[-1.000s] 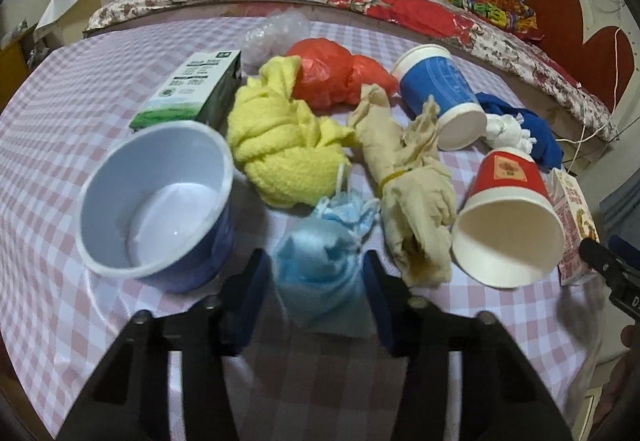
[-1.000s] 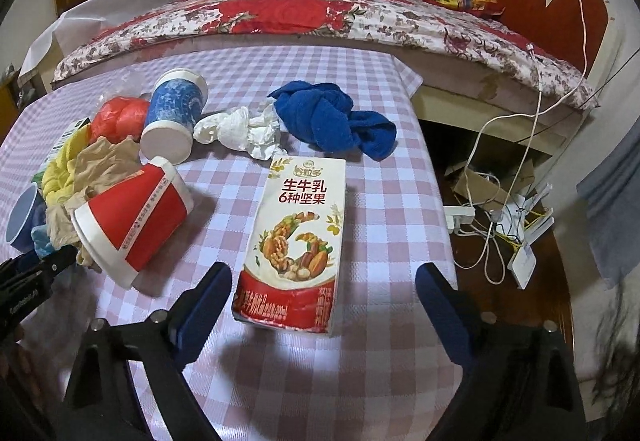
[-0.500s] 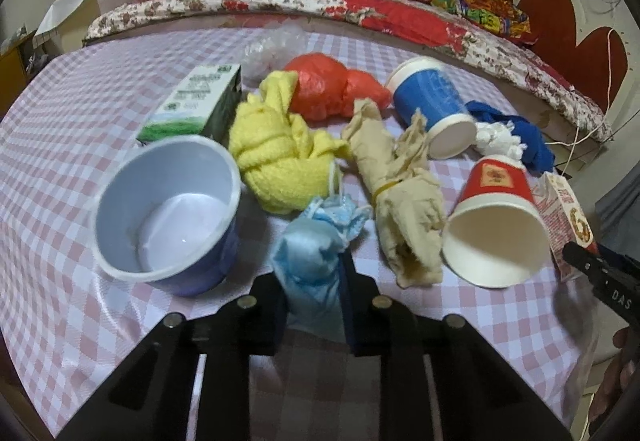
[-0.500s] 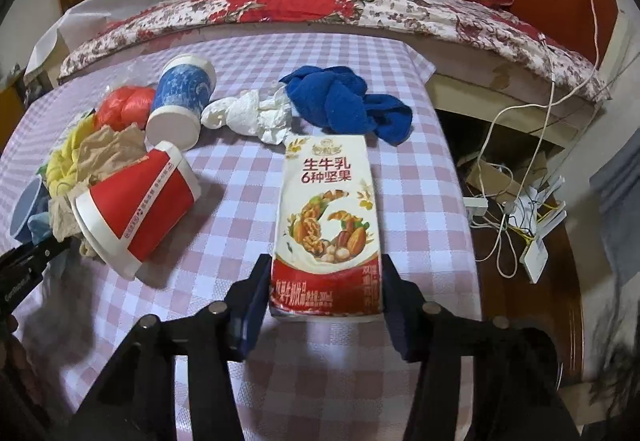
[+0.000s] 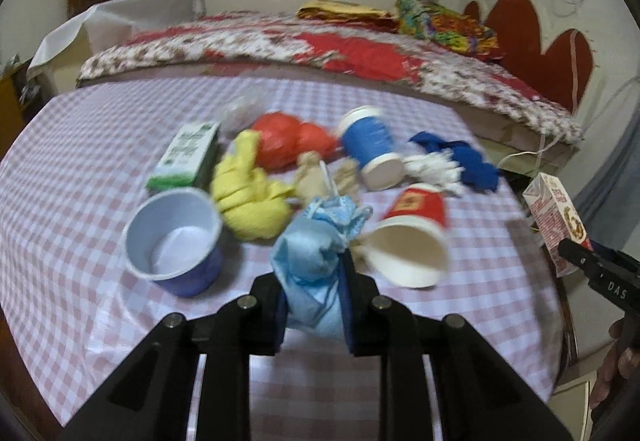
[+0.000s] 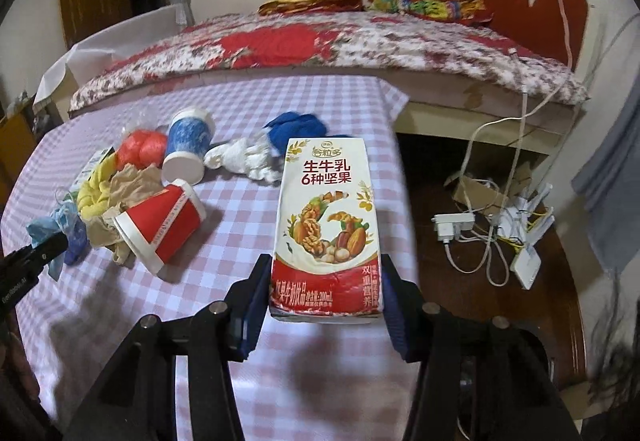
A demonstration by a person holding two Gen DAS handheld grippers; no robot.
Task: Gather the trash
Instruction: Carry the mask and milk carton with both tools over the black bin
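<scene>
I have both hands full. My left gripper (image 5: pixel 312 293) has its jaws pinched on the crumpled blue face mask (image 5: pixel 316 253), which sits raised above the checked counter (image 5: pixel 80 169), and my right gripper (image 6: pixel 324 305) has its jaws clamped on the lower end of the milk carton (image 6: pixel 326 225), held clear over the counter's right edge.

The mask worries me most. It is soft and bunched, and the jaws bite only its lower half — if the wad compresses further or an ear loop (image 5: pixel 362 211) catches on something, I judge it could slide out. The left view is blurred, so I cannot tell how firmly the fabric is trapped.

The carton is gripped near its base with most of its length sticking forward. A quick swing could lever it in the jaws, and it hangs near the floor with its tangle of cables and a power adapter (image 6: pixel 454 225); a drop there would be awkward to recover, and any leftover liquid could spill onto them.

Just beside the mask lie the red paper cup (image 5: pixel 412 237) on its side and the blue bowl (image 5: pixel 172 237) — a low sweep of my left hand could knock either into rolling. I see no bin in either view, so I must carry blind.
</scene>
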